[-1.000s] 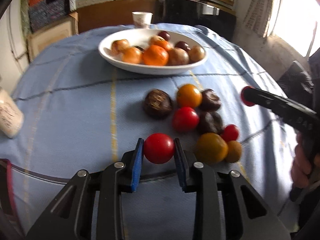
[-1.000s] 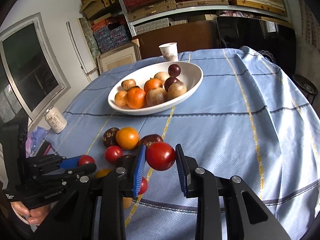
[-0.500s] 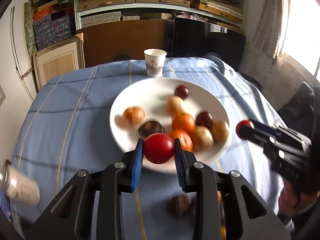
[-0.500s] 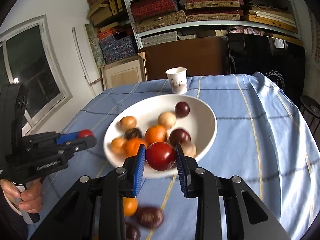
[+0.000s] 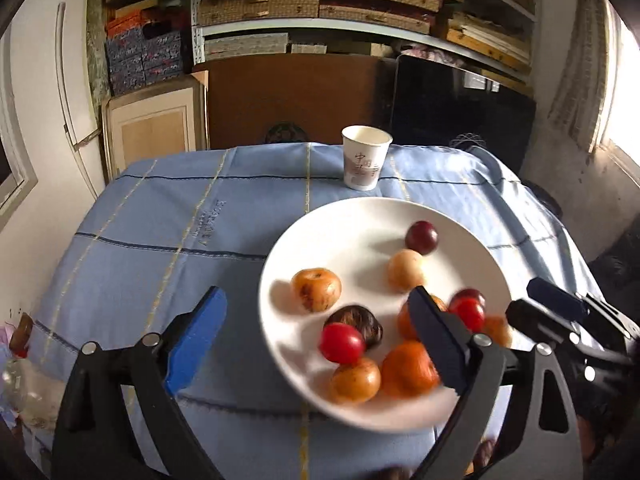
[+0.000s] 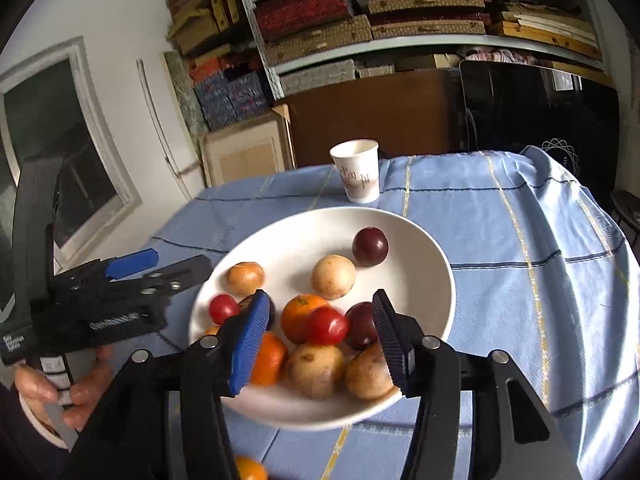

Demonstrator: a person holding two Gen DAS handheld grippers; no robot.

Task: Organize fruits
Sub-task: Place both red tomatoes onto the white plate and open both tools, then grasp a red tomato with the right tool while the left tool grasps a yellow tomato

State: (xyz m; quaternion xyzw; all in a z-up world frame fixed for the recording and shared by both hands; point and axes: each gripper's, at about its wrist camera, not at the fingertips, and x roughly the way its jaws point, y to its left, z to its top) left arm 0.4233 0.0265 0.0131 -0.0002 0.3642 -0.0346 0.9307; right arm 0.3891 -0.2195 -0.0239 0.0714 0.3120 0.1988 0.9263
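above the white bowl (image 5: 280, 276), both grippers are opening, nothing clamped: left gripper (image 5: 316, 336) and right gripper (image 6: 318, 330) each release a red tomato (image 5: 341, 344), lower centre, for collection with the fruit.

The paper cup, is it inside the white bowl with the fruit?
No, the paper cup stands on the blue tablecloth just behind the white bowl, not in it.
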